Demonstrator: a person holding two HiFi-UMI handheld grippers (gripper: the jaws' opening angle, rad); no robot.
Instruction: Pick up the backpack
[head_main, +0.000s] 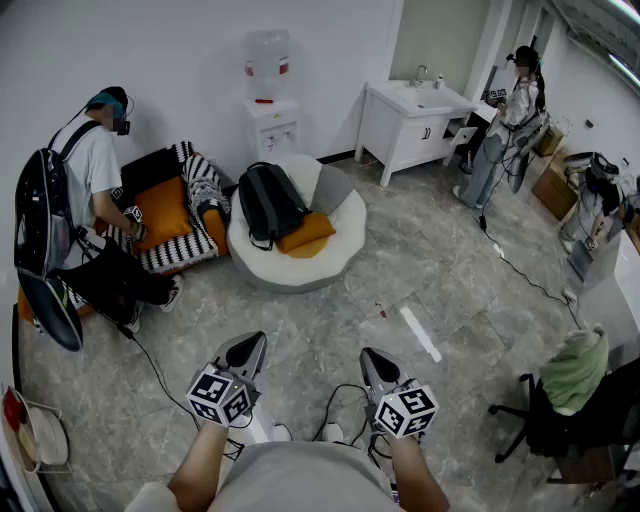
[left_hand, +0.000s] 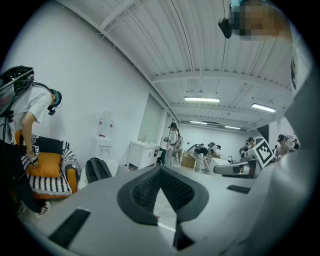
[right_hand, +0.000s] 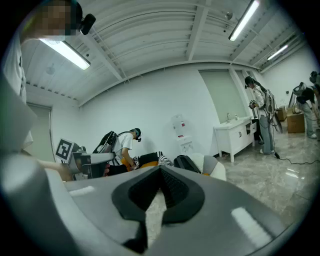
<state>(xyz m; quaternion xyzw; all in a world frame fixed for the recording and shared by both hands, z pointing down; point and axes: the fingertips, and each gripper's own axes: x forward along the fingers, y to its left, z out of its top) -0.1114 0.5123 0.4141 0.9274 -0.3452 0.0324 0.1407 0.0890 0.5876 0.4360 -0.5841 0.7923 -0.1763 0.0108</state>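
My left gripper and right gripper sit closed, empty; the backpack looks soft, saggy, so I'd take it by the top

I read the floor as polished grey stone tile, glossy enough to carry light streaks. The backpack looks like dark, matt woven cloth. The round seat under it is soft white fabric, and the cushion is orange cloth. My left claw and right claw have smooth, matt grey plastic shells. Their pads are black, finely ribbed and rubbery-looking.
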